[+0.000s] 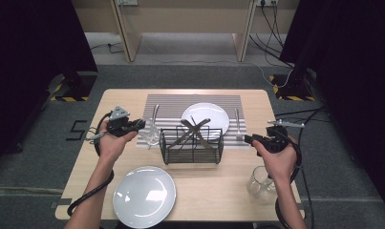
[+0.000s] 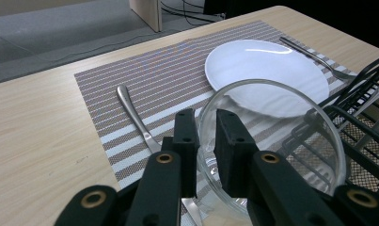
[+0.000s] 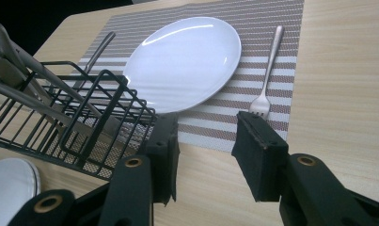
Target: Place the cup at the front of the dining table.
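From the high view we've got the left gripper (image 1: 141,125) at the near left corner of the striped woven placemat (image 1: 171,102), with its jaws pinched on the rim of a clear drinking glass (image 1: 152,134) that sits on the mat just left of the black wire cutlery basket (image 1: 192,145). The right gripper (image 1: 250,139) hangs over bare wood at the light wooden table (image 1: 228,176), just off the mat's right edge, holding nothing. A white round plate (image 1: 206,118) sits on the mat behind the basket, with a steel knife (image 1: 155,114) to its left and a steel fork (image 1: 238,125) to its right. Nearer us there's a second white plate (image 1: 144,196) and a second clear glass (image 1: 260,183) by the right forearm. In the left gripper view the two black jaws stand narrow, clamped on the glass (image 2: 272,141) wall, one pad inside and one outside (pretty tidy grip), with the knife (image 2: 135,115) lying just left of them and the plate (image 2: 267,70) beyond. In the right gripper view the jaws stand wide apart with only table between them; the fork (image 3: 268,70) tines are just past the right pad, the plate (image 3: 187,61) and basket (image 3: 74,127) off to the left.
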`<state>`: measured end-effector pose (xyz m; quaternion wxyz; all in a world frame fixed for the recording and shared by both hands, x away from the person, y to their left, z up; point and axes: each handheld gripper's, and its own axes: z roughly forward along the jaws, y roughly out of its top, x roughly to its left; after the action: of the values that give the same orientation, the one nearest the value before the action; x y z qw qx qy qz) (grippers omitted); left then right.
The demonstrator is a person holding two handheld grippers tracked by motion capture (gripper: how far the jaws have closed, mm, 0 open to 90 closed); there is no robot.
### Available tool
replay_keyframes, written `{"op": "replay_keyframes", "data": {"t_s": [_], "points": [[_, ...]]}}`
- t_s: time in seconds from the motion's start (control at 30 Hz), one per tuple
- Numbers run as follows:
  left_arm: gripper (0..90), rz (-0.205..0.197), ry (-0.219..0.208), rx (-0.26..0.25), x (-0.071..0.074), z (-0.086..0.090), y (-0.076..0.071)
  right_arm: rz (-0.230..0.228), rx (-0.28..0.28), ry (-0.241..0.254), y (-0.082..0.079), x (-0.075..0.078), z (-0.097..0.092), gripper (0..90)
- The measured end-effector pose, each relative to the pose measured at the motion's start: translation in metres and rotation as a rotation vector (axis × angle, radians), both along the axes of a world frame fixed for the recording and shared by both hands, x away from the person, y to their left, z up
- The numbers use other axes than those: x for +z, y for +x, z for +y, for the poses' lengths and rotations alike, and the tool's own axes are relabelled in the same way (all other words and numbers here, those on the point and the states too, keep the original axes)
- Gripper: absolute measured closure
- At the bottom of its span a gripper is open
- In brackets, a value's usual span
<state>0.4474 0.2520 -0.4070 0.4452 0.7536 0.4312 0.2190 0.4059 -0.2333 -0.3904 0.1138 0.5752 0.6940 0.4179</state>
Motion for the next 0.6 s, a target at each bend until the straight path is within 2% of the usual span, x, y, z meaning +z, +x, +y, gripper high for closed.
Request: {"op": "replay_keyframes", "data": {"t_s": [0.6], "points": [[78.7, 0.006, -0.004, 0.013, -0.0025, -0.0004, 0.0064, 0.004, 0.003, -0.001, 0.0001, -0.0005, 0.0017, 59.5]]}}
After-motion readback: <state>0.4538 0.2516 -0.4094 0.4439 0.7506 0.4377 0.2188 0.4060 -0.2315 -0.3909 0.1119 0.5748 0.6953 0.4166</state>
